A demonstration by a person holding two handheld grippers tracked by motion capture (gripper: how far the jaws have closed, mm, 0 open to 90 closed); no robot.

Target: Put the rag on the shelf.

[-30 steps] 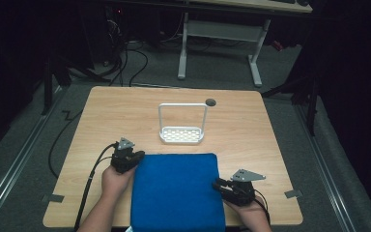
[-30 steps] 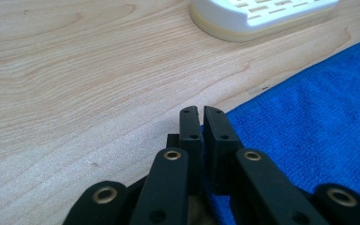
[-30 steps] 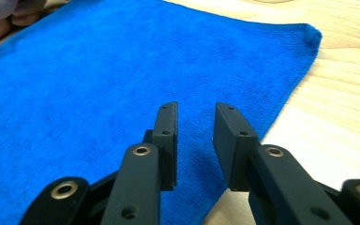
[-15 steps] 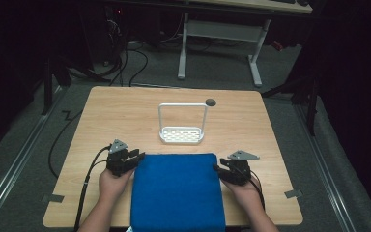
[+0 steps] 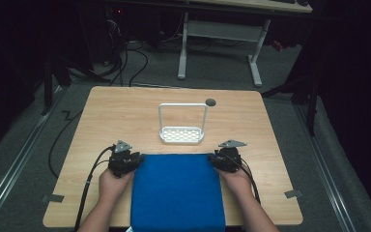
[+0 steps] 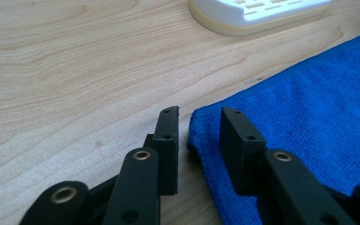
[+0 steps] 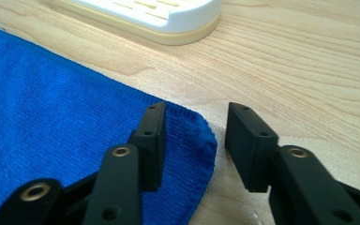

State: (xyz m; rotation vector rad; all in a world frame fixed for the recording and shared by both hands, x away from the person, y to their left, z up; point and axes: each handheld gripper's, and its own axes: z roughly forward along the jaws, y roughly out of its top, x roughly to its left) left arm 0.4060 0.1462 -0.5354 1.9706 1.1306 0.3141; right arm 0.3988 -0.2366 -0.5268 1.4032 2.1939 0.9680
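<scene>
Where towel (image 5: pixel 176 191) corners end, bare table (image 5: pixel 125 111).

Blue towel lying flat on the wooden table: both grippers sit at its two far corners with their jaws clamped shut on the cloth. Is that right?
Not quite. The blue towel lies flat and the left gripper and right gripper are at its far corners, but their jaws are open, straddling each corner without pinching it. Both gripper views show the gaps.

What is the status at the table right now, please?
Left gripper and right gripper open, each straddling a far corner of the blue towel. Towel flat. White rack just beyond, apart.
</scene>
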